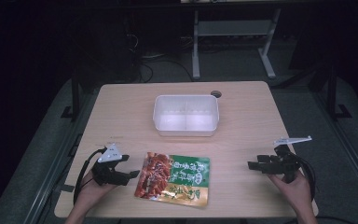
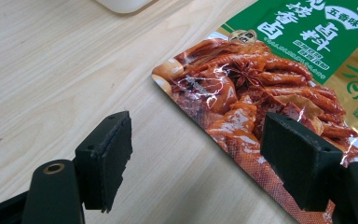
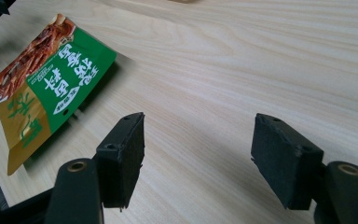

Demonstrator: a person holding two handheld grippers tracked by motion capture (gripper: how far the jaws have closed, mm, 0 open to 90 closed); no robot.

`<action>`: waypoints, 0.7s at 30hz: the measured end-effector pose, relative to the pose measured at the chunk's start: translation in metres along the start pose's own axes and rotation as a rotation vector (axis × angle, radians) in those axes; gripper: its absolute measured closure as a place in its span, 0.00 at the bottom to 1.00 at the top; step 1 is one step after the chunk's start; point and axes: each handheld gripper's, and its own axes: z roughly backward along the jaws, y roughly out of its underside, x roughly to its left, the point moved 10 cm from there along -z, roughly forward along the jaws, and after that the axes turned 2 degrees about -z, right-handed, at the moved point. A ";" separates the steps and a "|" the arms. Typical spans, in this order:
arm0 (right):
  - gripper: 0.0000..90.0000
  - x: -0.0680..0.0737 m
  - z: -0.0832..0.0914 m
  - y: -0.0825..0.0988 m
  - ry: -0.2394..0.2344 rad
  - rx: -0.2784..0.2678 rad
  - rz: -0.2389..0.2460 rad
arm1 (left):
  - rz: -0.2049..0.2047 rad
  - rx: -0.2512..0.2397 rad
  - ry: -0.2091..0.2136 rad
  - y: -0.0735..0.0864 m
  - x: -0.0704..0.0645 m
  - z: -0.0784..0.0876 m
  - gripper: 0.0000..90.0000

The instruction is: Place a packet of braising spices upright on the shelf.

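We see a light wooden table (image 1: 121, 107) across the middle of the high view, with dark floor around it. Above the centre of the frame a white plastic bin (image 1: 185, 115) stands on the tabletop, split into two compartments by a thin wall. Below the centre lies a flat food pouch (image 1: 174, 179), its left part printed with reddish braised food and its right part green and gold with white characters; it lies slightly turned, flat on the wood, well apart from the bin.

At the lower left of the high view a person's hand comes up from the bottom edge and holds the left gripper (image 1: 131, 173) low over the table, pointing to the right toward the pouch's left edge, just beside it. In the left gripper view we find its jaws spread wide with nothing between them; the pad at the right of that frame stands over the pouch's (image 2: 261, 88) reddish part, though we cannot tell whether it touches it.

At the lower right of the high view the other hand holds the right gripper (image 1: 252, 164), pointing left toward the pouch but well apart from it. In the right gripper view its jaws are also spread wide over bare wood (image 3: 261, 60), pinching nothing, with the pouch (image 3: 51, 79) at the upper left of that frame.
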 end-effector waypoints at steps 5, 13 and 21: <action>0.37 0.007 -0.002 -0.001 -0.013 0.003 0.009 | -0.013 0.009 0.007 -0.001 -0.004 -0.003 0.28; 0.37 0.020 -0.008 -0.005 -0.035 0.006 0.031 | -0.032 0.020 0.021 -0.003 -0.010 -0.008 0.28; 0.36 0.034 -0.016 -0.009 -0.058 0.012 0.041 | -0.050 0.029 0.044 -0.005 -0.017 -0.014 0.32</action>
